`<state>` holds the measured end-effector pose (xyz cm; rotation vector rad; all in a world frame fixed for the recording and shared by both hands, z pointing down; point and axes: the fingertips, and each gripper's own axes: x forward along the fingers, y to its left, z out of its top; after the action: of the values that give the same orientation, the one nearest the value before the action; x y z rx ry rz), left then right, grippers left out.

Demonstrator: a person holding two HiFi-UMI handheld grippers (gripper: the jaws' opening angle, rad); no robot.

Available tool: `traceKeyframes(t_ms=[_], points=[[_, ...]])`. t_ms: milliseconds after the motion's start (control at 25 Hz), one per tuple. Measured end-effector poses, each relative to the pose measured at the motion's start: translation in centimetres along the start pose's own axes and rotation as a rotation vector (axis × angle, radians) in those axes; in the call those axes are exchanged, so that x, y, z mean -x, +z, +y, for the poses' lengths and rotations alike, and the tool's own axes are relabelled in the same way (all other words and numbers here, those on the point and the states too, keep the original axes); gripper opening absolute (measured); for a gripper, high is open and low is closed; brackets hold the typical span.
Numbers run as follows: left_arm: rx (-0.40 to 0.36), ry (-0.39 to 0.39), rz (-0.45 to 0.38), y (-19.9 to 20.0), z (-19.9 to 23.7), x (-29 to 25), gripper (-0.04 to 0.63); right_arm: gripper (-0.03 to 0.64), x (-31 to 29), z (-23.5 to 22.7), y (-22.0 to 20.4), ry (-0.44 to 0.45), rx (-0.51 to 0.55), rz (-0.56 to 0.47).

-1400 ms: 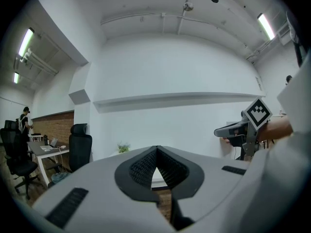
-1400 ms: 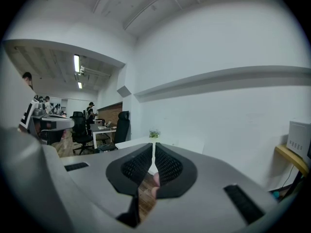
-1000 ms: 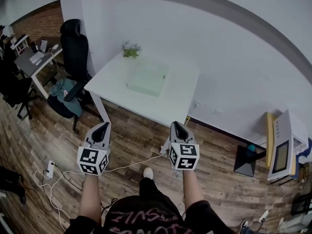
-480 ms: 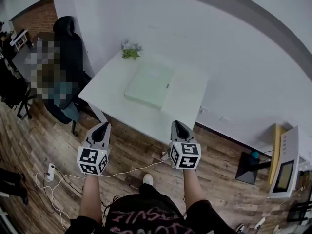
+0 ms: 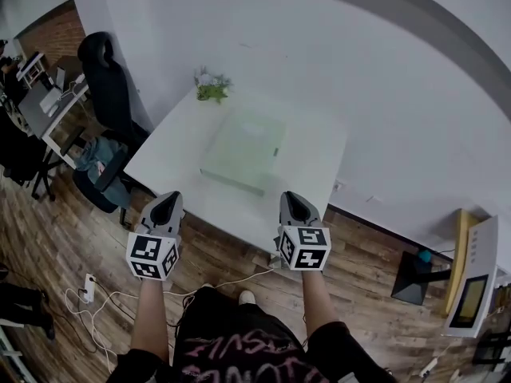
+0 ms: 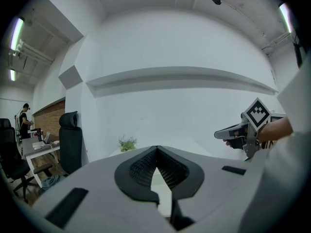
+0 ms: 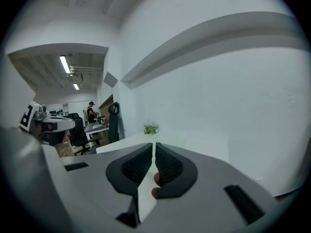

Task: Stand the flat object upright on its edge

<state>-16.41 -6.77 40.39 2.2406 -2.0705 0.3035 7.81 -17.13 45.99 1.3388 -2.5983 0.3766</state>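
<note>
A pale green flat square object (image 5: pixel 243 153) lies flat in the middle of the white table (image 5: pixel 172 154) in the head view. My left gripper (image 5: pixel 169 204) is shut and empty, held just before the table's near edge at the left. My right gripper (image 5: pixel 291 203) is also shut and empty, at the near edge to the right, close to the object's near corner. In the left gripper view the jaws (image 6: pixel 155 152) meet at their tips, with the right gripper (image 6: pixel 238 132) seen off to the right. The right gripper view shows closed jaws (image 7: pixel 153 147) pointing over the table.
A small potted plant (image 5: pixel 211 85) stands at the table's far corner. A black office chair (image 5: pixel 108 86) stands left of the table, with a desk (image 5: pixel 44 106) and more chairs beyond. Cables and a power strip (image 5: pixel 89 287) lie on the wooden floor. A white wall backs the table.
I have walked towards the table: it and the green object sit nearer and larger in the head view. Both grippers have come up to the table's near edge, still shut.
</note>
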Motion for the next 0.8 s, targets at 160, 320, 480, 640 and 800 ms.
traceKeyframes(t_ms=[160, 320, 480, 640, 800], points=[[-0.008, -0.016, -0.016, 1.1, 1.0, -2.4, 0.015, 0.030, -1.9, -0.6, 0.6, -0.009, -0.012, -0.005], [-0.012, -0.048, -0.022, 1.5, 1.7, -5.6, 0.015, 0.030, -4.2, -1.7, 1.0, -0.030, -0.029, -0.004], [-0.005, -0.085, -0.019, 1.6, 3.3, -9.2, 0.015, 0.030, -6.7, -2.2, 1.6, -0.062, -0.040, 0.005], [0.008, -0.124, -0.006, 1.2, 4.9, -13.1, 0.015, 0.031, -9.5, -2.8, 1.6, -0.097, -0.043, 0.026], [0.030, -0.169, 0.019, 0.4, 6.4, -17.2, 0.015, 0.031, -12.3, -3.6, 1.3, -0.142, -0.058, 0.058]])
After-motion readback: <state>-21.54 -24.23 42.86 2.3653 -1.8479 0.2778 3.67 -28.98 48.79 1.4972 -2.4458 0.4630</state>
